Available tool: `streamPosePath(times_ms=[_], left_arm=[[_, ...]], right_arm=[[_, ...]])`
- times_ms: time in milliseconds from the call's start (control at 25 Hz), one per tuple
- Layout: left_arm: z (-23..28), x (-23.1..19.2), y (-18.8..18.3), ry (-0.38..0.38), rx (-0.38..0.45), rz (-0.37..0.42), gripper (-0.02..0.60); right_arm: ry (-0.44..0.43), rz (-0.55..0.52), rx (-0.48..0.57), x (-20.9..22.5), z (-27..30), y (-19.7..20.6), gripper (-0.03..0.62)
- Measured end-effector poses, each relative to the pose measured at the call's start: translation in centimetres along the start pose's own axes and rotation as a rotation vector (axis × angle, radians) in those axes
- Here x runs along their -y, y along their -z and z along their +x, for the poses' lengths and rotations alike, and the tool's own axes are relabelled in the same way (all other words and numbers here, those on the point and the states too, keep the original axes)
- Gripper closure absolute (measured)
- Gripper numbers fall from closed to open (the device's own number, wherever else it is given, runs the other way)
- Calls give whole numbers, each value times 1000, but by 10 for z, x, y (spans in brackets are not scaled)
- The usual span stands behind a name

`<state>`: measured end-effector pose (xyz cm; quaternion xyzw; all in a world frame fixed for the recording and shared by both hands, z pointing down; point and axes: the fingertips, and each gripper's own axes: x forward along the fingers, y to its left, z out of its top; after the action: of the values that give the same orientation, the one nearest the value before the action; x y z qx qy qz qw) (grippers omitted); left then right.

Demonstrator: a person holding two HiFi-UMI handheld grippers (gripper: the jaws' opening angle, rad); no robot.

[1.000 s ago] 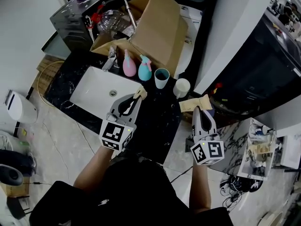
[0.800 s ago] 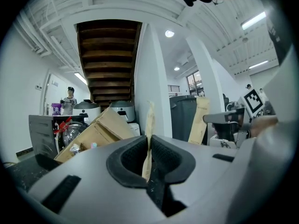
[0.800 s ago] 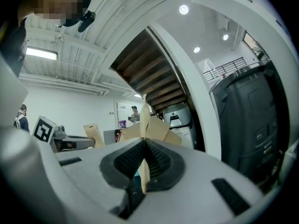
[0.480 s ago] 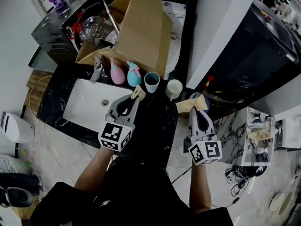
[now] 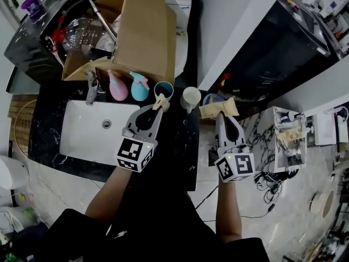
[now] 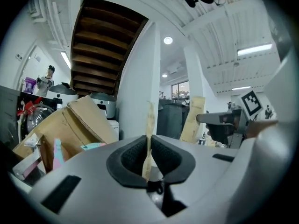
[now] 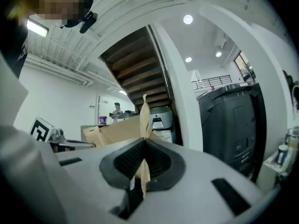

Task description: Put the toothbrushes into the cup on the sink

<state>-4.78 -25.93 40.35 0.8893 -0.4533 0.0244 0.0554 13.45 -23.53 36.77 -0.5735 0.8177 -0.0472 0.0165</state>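
My left gripper is shut on a small tan paper packet, held just in front of the teal cup on the black counter. In the left gripper view the packet stands edge-on between the jaws of that gripper. To the right of the white cup, my right gripper is shut on a larger tan packet. That packet rises upright from the closed jaws of the right gripper. What the packets contain is hidden.
A white sink with a faucet lies to the left. Behind it stand a pink spray bottle and a teal one. An open cardboard box stands at the back. A white column rises to the right.
The head view has swung to the right. My left gripper with its packet has come closer to the teal cup. The right gripper keeps its packet near the white cup.
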Motion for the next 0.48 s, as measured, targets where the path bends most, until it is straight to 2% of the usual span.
streamPosePath(times_ms=[160,480], left_arm=[[11,3,2,60,17,-23,551],[19,4,13,120,14,-56,551]], right_arm=[[34,-37,-2,-4,17,-1,591],[57,-109,-14,-12,48,-1,591]])
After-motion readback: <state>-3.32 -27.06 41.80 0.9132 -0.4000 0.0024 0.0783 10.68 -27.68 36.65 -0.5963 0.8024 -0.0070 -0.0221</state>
